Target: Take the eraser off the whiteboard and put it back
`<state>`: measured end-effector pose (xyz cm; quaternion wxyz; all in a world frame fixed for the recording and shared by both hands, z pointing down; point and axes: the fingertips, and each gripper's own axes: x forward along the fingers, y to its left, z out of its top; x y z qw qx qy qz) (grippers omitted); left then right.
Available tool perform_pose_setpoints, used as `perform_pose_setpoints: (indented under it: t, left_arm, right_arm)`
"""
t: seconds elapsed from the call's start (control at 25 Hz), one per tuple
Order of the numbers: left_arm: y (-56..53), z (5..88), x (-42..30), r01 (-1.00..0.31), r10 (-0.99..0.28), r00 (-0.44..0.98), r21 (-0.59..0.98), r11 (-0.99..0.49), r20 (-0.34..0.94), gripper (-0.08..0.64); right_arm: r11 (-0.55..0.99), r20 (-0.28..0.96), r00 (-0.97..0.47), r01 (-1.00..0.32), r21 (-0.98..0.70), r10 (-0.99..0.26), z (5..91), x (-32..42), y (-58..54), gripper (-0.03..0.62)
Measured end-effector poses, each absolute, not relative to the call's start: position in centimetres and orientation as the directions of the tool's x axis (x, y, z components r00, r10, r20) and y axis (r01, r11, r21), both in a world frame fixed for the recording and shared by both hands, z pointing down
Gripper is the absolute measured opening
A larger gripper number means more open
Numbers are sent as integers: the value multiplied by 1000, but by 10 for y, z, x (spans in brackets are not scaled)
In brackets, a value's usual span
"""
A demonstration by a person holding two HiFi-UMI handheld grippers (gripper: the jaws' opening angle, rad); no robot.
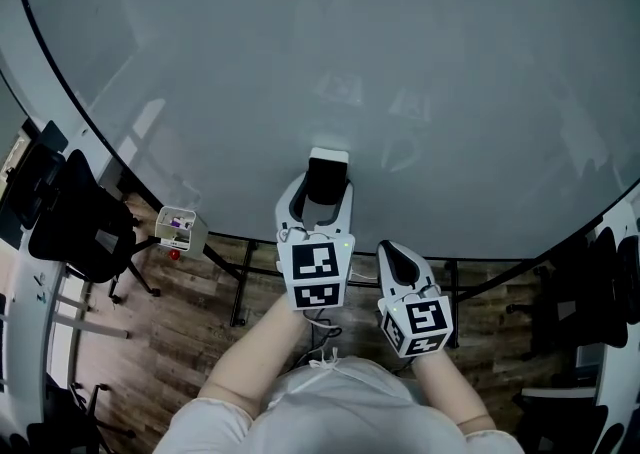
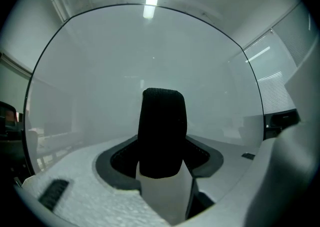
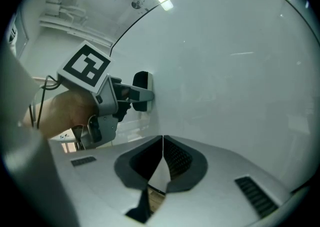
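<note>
Here, in the head view, the left tongs (image 1: 323, 187) stand open astride the eraser (image 1: 328, 164), which sits on the whiteboard (image 1: 400, 62). In the left gripper view, the eraser fills the gap and seems not squeezed. In the right gripper view, the right tongs (image 3: 163, 146) are closed and empty, near the whiteboard. A crooked move of the left tongs could knock the eraser off the whiteboard.

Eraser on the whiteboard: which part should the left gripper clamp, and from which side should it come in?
Clamp the eraser across its left and right side faces, coming level and straight at the whiteboard. It stands out from the board as a narrow block, so those faces are free. The left gripper straddles it, jaws open; the right gripper is shut.
</note>
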<state>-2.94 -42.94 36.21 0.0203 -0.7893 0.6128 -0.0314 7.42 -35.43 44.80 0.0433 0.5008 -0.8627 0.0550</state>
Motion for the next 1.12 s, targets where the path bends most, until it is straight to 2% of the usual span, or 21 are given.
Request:
perform_pose_setpoints:
  t: [0.64,0.88,1.12]
  left_arm:
    - [-391,365,-43,-933,-938,345,-107,-343,-6,258]
    - [-372,402,-68,-933,-938,342,-99,-345,52,258]
    - [-352,439,-59,-926,-925,365,-62,-373,109,258]
  right_arm:
    - [452,155,-456,-890,-65,-876,457,72,-341,28]
    - [432,156,-436,-900,-61,-886,459,72,-336,28]
    - [428,166,-435,-900,-78,-885,462,64,-332,28]
